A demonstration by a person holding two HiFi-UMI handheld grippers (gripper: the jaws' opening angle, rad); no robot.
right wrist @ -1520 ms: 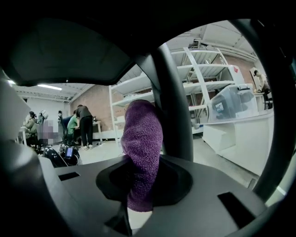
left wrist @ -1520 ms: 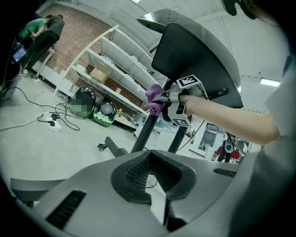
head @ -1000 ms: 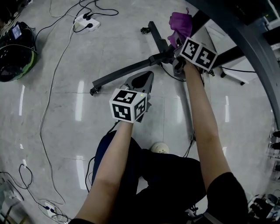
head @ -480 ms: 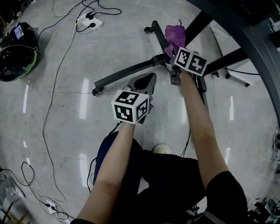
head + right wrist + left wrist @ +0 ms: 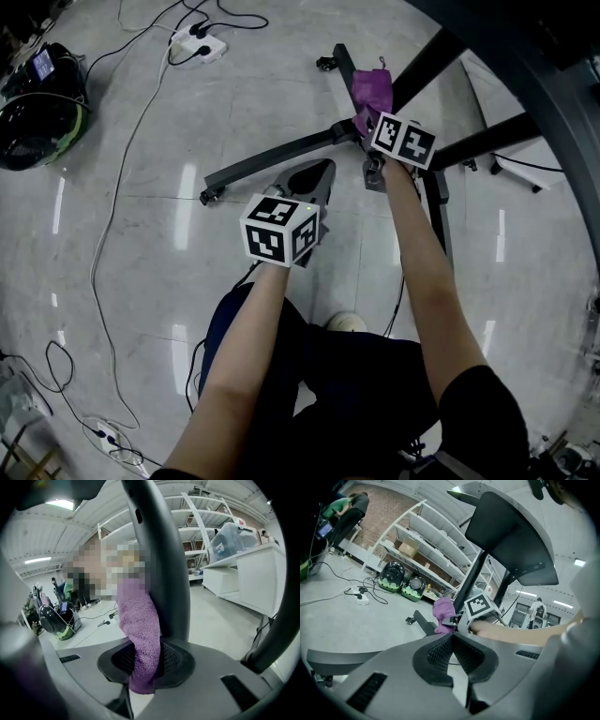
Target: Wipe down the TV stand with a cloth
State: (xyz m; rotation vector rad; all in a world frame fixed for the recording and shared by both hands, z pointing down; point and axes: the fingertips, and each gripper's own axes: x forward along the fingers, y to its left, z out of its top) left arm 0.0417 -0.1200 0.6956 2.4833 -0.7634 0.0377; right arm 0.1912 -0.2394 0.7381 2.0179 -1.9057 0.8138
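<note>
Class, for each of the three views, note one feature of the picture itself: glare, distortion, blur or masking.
Head view: white glare streaks lie on the glossy floor. Left gripper view: the shelves bow with wide-angle distortion, and the corners go dark. Right gripper view: a mosaic patch masks part of the background, while the cloth is sharp.
</note>
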